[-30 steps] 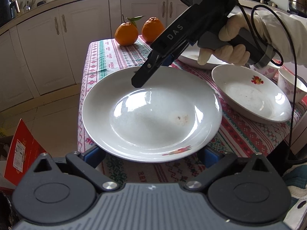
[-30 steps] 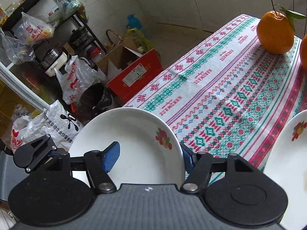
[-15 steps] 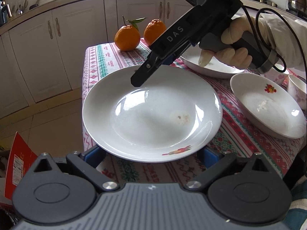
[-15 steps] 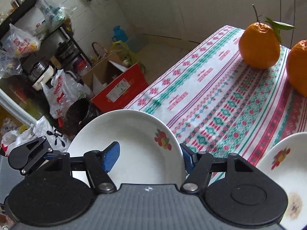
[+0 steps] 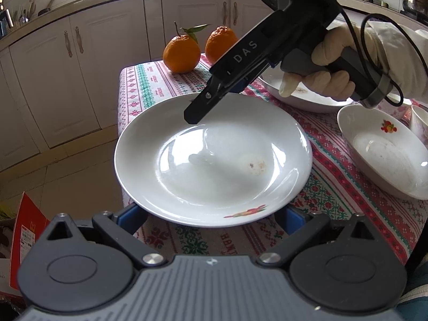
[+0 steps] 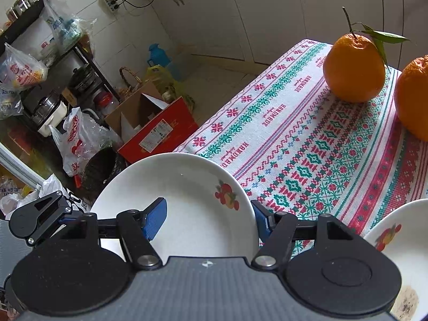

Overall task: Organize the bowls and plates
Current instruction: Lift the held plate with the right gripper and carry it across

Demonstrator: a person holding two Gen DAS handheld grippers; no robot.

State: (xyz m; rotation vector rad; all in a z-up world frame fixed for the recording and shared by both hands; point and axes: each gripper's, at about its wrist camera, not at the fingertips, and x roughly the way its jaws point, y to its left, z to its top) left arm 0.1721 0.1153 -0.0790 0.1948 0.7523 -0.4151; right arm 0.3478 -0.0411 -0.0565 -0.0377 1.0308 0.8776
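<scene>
A white plate (image 5: 214, 157) with a fruit print sits at the table's near left corner. My left gripper (image 5: 211, 215) stands open with its blue pads on either side of the plate's near rim. My right gripper (image 6: 208, 215) is at the plate's far rim; one blue finger lies over the plate (image 6: 187, 203) and the other is beyond the rim, so the jaws straddle it, wide apart. It shows as a black tool (image 5: 214, 99) in the left wrist view. A white bowl (image 5: 385, 152) lies to the right and another dish (image 5: 307, 96) behind.
Two oranges (image 5: 182, 53) stand at the table's far end on the patterned cloth (image 6: 307, 139). A cup (image 5: 420, 120) is at the far right. A red box (image 6: 157, 131), bags and a shelf stand on the floor to the left. Cabinets (image 5: 80, 61) are behind.
The left gripper's view has shifted right along the table; the bowl on the right now sits further away. The right gripper stays at the plate's far rim.
</scene>
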